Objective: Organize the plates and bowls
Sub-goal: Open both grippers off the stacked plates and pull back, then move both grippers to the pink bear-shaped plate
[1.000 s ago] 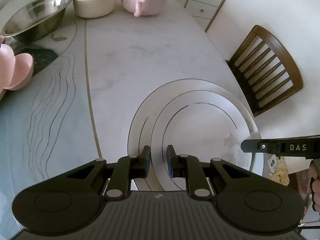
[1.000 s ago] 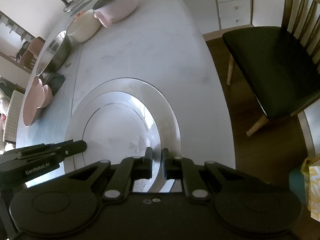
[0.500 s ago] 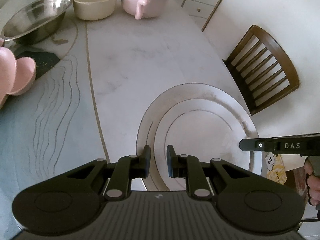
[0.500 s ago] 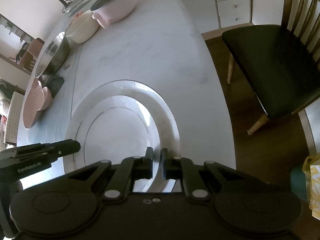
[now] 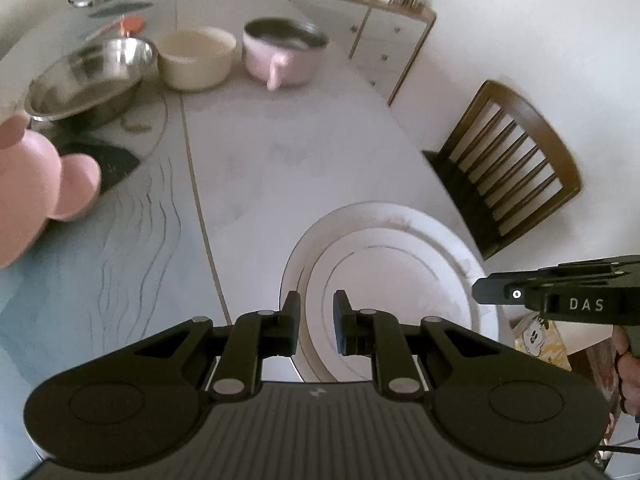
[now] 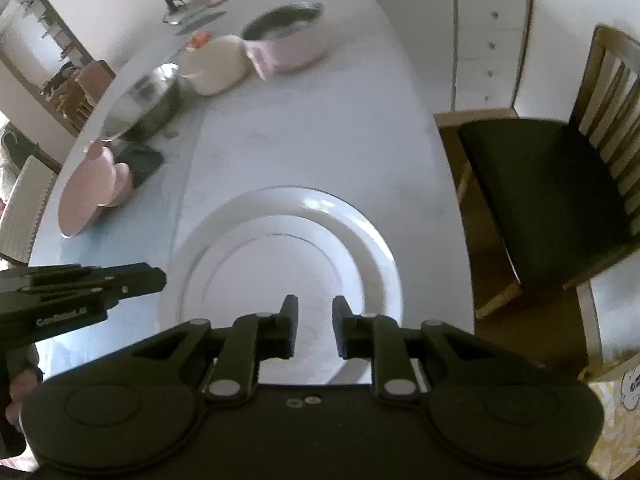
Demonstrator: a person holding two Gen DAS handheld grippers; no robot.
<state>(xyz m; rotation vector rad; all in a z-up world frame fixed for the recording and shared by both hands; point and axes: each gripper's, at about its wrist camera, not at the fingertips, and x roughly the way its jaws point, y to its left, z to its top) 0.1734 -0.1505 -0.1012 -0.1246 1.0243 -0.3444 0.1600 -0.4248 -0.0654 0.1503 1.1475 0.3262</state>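
Observation:
A stack of white plates (image 5: pixel 384 268) lies flat on the table near its right edge; it also shows in the right wrist view (image 6: pixel 280 256). My left gripper (image 5: pixel 316 320) is open and empty, raised over the stack's near left rim. My right gripper (image 6: pixel 314 326) is open and empty, raised over the stack's near edge. Each gripper shows from the side in the other's view. A steel bowl (image 5: pixel 88 80), a cream bowl (image 5: pixel 196 58), a pink pot (image 5: pixel 284 54) and a pink mouse-shaped plate (image 5: pixel 36 188) sit farther off.
A dark mat (image 5: pixel 104 160) lies by the pink plate. A wooden chair (image 5: pixel 508 160) stands at the table's right side, a white drawer cabinet (image 5: pixel 388 48) behind it. A lamp base (image 6: pixel 176 12) and clutter sit at the table's far end.
Both grippers let go of the plate rim, opened and pulled up and back. The plates now rest on the table and look smaller in both views.

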